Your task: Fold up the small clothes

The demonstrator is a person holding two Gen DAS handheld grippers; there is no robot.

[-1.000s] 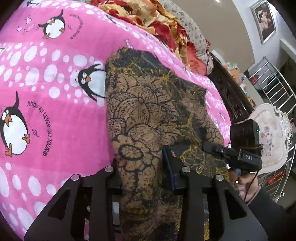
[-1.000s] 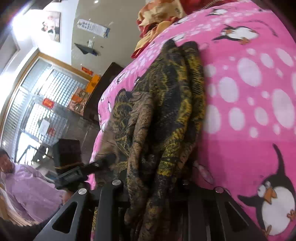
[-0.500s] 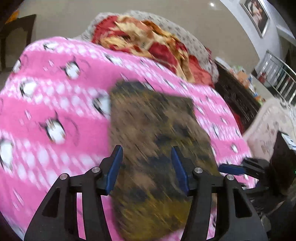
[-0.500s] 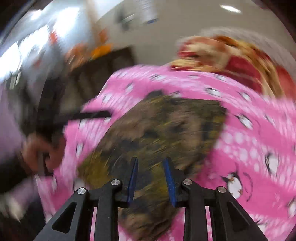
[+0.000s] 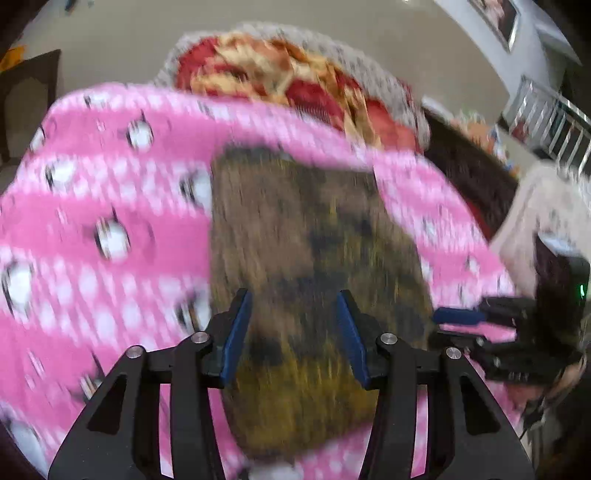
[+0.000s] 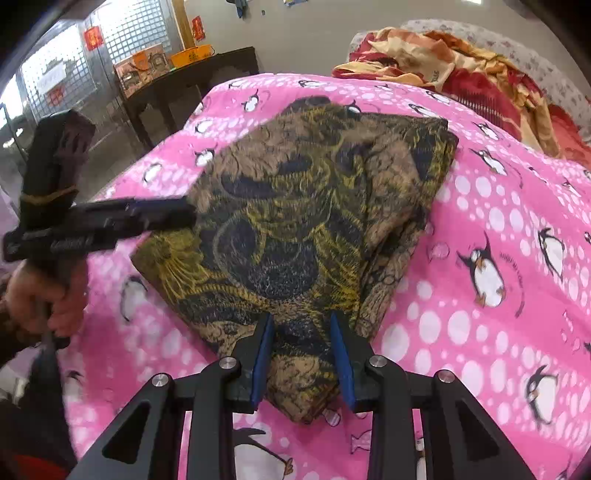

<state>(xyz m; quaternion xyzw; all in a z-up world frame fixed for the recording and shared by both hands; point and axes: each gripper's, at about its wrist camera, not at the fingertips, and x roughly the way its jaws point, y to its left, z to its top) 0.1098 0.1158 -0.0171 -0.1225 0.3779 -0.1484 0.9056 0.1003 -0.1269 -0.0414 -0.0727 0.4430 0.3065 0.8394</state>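
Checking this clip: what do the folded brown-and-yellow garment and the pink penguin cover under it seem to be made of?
Folded garment: looks like thin woven cloth, matte, printed with dark blue and yellow floral shapes; it creases softly and its layered edges drape. The exact fibre cannot be told.
Pink penguin cover: seems a smooth printed bedding fabric, matte, with shallow wrinkles and white dots; probably cotton or a blend.

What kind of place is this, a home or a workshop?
Most likely a home, perhaps a bedroom. A pink penguin sheet covers a bed-like surface, a rumpled red blanket lies behind it, and a framed picture hangs on the wall.
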